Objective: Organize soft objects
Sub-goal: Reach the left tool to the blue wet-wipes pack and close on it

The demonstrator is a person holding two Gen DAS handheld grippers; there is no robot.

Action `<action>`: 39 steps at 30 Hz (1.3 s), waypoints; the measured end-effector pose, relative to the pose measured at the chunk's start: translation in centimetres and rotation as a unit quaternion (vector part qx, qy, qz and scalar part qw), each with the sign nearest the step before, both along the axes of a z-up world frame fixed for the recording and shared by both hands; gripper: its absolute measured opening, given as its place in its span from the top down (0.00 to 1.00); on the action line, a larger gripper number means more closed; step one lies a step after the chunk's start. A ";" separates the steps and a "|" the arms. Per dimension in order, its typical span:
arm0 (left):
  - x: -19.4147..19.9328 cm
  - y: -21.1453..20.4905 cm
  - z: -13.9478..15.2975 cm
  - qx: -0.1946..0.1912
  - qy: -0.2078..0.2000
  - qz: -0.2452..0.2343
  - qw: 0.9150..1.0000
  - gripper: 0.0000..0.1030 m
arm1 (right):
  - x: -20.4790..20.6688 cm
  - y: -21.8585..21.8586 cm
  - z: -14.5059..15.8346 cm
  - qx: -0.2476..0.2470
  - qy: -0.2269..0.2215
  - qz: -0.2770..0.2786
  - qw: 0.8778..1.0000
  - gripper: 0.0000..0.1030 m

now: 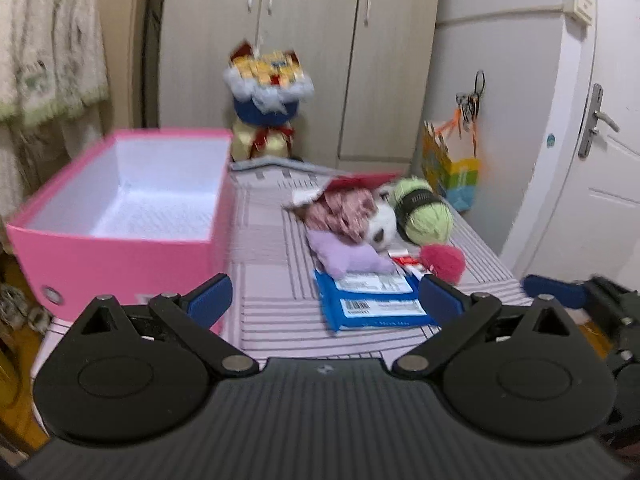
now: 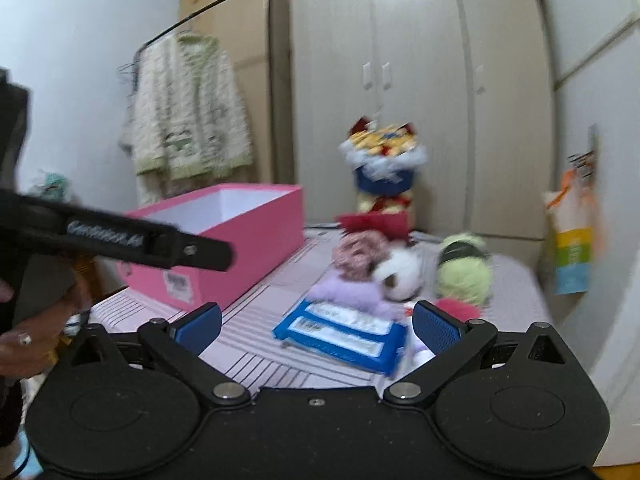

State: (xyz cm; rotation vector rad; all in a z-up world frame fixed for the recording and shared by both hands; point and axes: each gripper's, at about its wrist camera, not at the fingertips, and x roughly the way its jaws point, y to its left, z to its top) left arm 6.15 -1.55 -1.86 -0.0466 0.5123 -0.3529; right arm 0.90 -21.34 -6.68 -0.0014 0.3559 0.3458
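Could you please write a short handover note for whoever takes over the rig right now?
Left gripper: open, empty, hovering at the near edge of the table.
Right gripper: open, empty, beside it.
Pink box: on the table's left, nothing visible inside.
Pile to its right: blue packet, purple pillow, plush toy, pink fabric, green yarn, red pompom.
Done: nothing boxed yet.
Left: probably move the soft things into the box.
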 end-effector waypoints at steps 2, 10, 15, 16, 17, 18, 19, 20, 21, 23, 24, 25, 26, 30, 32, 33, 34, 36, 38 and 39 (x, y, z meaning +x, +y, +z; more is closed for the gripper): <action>1.2 -0.5 -0.7 0.004 0.012 -0.004 1.000 0.04 | 1.4 -0.3 -0.9 0.010 0.017 0.010 1.000 0.03; 5.5 -3.4 -3.4 0.030 0.052 -0.032 0.998 0.11 | 6.3 -0.8 -4.2 0.025 0.089 0.009 0.996 0.06; 7.4 -4.2 -4.8 0.039 0.066 -0.040 0.996 0.27 | 7.9 -1.2 -5.5 0.030 0.120 -0.002 0.992 0.06; 7.8 -4.2 -5.1 0.038 0.069 -0.040 0.996 0.28 | 8.2 -1.2 -5.7 0.029 0.124 -0.006 0.992 0.06; 8.2 -4.1 -5.3 0.032 0.073 -0.041 0.996 0.29 | 8.4 -1.2 -5.8 0.025 0.124 -0.010 0.992 0.06; 8.6 -4.1 -5.5 0.024 0.076 -0.043 0.996 0.31 | 8.6 -1.3 -5.9 0.022 0.127 -0.013 0.992 0.06; 9.1 -3.9 -5.7 0.005 0.084 -0.044 0.995 0.31 | 8.8 -1.3 -6.0 0.022 0.131 -0.015 0.991 0.06; 9.7 -3.7 -5.9 -0.013 0.095 -0.043 0.995 0.31 | 9.0 -1.5 -6.1 0.022 0.133 -0.018 0.991 0.06; 10.1 -3.6 -6.0 -0.024 0.103 -0.038 0.994 0.32 | 9.2 -1.6 -6.1 0.023 0.135 -0.022 0.990 0.06; 10.6 -3.6 -6.3 -0.029 0.097 -0.034 0.994 0.35 | 9.8 -1.8 -6.2 0.023 0.141 -0.024 0.989 0.06; 10.8 -3.6 -6.5 -0.026 0.097 -0.030 0.994 0.39 | 10.0 -1.8 -6.2 0.021 0.144 -0.025 0.989 0.06; 11.0 -3.7 -6.7 -0.025 0.102 -0.026 0.994 0.41 | 10.2 -1.7 -6.3 0.018 0.147 -0.027 0.989 0.07; 11.3 -3.7 -7.1 -0.026 0.112 -0.024 0.993 0.46 | 10.4 -1.6 -6.4 0.016 0.147 -0.028 0.989 0.06; 11.3 -3.5 -7.8 -0.035 0.124 -0.025 0.991 0.59 | 10.7 -1.1 -6.6 0.009 0.142 -0.030 0.989 0.06; 11.0 -3.6 -7.8 -0.033 0.117 -0.027 0.992 0.65 | 11.0 -0.9 -6.7 0.005 0.139 -0.031 0.990 0.06; 10.8 -3.6 -7.9 -0.033 0.114 -0.028 0.993 0.66 | 11.1 -0.7 -6.7 0.000 0.137 -0.031 0.990 0.06; 10.8 -3.6 -7.9 -0.031 0.111 -0.029 0.993 0.67 | 11.2 -0.6 -6.8 -0.006 0.134 -0.031 0.990 0.05; 10.8 -3.5 -8.0 -0.034 0.108 -0.035 0.993 0.70 | 11.4 0.0 -6.9 -0.028 0.129 -0.029 0.991 0.05; 10.7 -3.5 -8.0 -0.035 0.107 -0.036 0.993 0.70 | 11.4 0.6 -7.1 -0.045 0.124 -0.030 0.991 0.05; 10.7 -3.5 -8.0 -0.035 0.107 -0.036 0.993 0.70 | 11.4 0.6 -7.1 -0.044 0.121 -0.033 0.991 0.05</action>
